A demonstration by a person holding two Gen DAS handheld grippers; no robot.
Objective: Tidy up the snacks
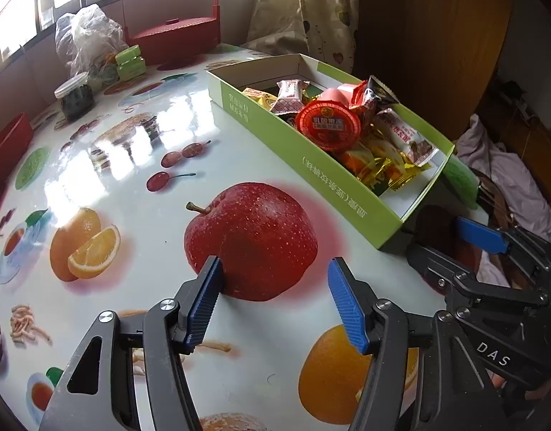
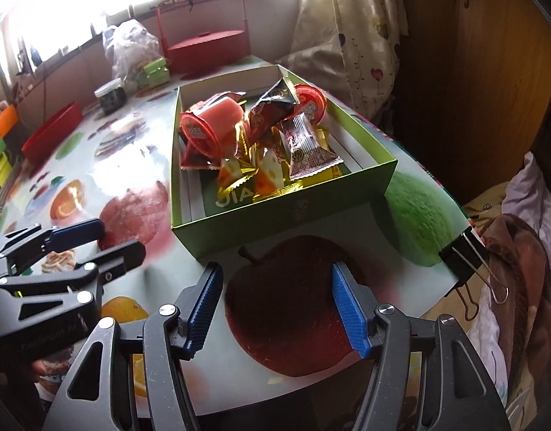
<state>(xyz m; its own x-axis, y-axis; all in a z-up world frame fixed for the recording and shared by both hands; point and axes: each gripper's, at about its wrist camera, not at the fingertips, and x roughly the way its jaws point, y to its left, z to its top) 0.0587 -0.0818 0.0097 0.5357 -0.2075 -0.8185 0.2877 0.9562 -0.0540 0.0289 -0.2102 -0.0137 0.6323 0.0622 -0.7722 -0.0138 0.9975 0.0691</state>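
Both grippers stood wide and empty: the left gripper (image 1: 275, 298) hovered just short of the green box (image 2: 286, 212) over bare bench (image 1: 138, 186), the right gripper (image 2: 275, 305) close before the box's near wall. The snacks (image 2: 261, 143) lay heaped inside the box, jelly cups (image 2: 207, 125) tipped on wrappers. Judging by that loose pile, a grab could drag neighbours out or crush a cup. The box's near right corner sat close to the bench edge, so a push might slide it off. Wrappers beneath the heap stayed hidden; labels were unreadable.
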